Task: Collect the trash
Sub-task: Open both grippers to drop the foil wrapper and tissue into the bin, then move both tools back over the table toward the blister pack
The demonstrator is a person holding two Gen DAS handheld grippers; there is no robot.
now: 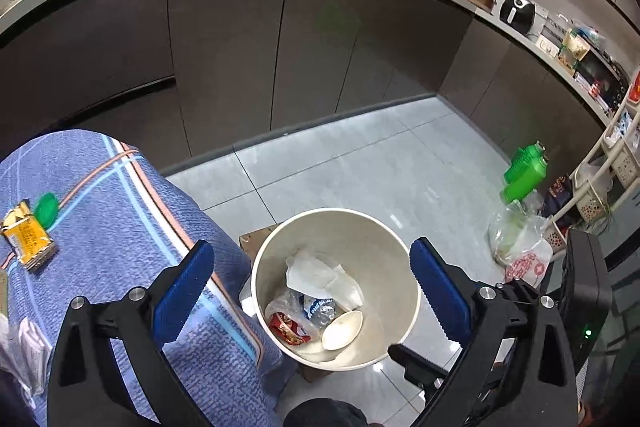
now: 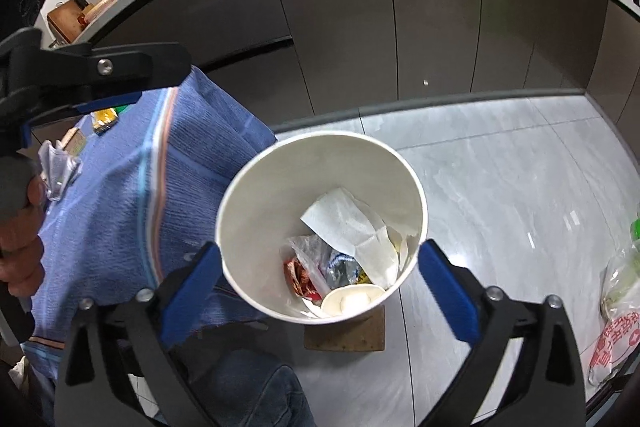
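We hold both tools over the white bin (image 1: pixel 336 287), which stands on the tiled floor (image 1: pixel 360 163) just right of the table with the blue checked cloth (image 1: pixel 120 195). Our left gripper (image 1: pixel 312 291) has its blue pads spread wide with nothing between them; the bin's mouth shows in the gap. Our right gripper (image 2: pixel 320 291) is likewise fully spread and empty, straddling the near rim of the bin. Inside the bin lie white paper (image 2: pixel 344 223), a red wrapper (image 2: pixel 298 277), a crumpled clear bottle (image 1: pixel 320 309) and a white dish (image 1: pixel 342 329). On the cloth to the left, a yellow packet (image 1: pixel 28 235) and a green lid (image 1: pixel 46 209) lie beside each other. A green bottle (image 1: pixel 524 173) stands far right on the floor.
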